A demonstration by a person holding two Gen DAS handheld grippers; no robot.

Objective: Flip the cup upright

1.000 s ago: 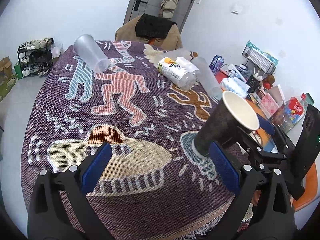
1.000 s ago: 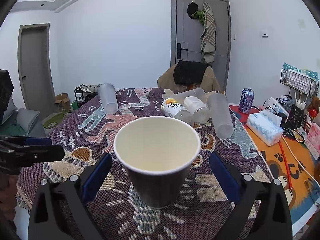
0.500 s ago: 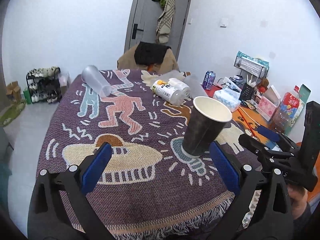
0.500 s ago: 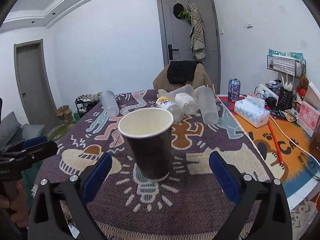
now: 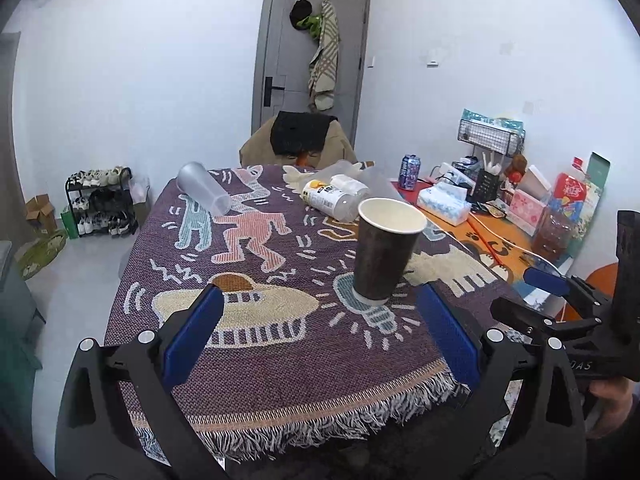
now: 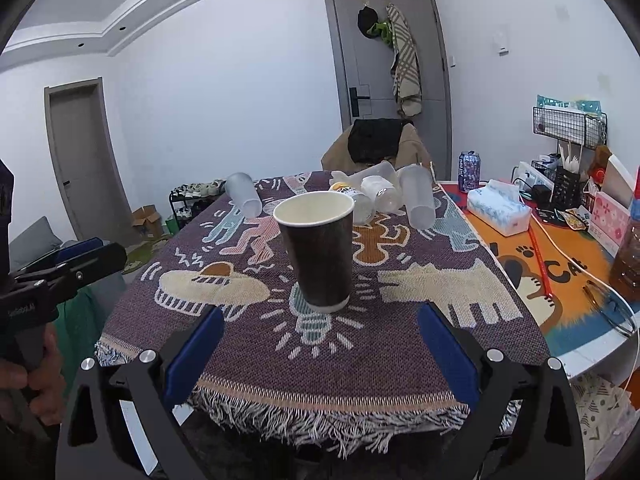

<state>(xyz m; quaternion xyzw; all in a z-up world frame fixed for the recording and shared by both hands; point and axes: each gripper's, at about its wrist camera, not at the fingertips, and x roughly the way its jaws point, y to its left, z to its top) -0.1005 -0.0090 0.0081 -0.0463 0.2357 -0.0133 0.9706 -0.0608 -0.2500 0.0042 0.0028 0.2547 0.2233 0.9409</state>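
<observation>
Standing upright on the woven cloth (image 6: 400, 344), mouth up, the dark paper cup (image 6: 320, 252) rests on the light-bulb pattern near the front edge, touched by neither gripper. The right gripper (image 6: 320, 344) hangs low in front of the cloth's fringe with its blue pads (image 6: 192, 356) spread wide and nothing between them; the cup sits beyond them, apart from both. The left gripper (image 5: 320, 336) is likewise wide open and empty, its pads (image 5: 196, 336) over the near part of the cloth, the cup (image 5: 386, 252) ahead and to its right. Farther back lie a clear cup (image 6: 244, 199) on its side and a cluster of plastic bottles (image 6: 372, 196). A tissue box (image 6: 498, 206) sits on the orange mat (image 6: 560, 280) to the right.
</observation>
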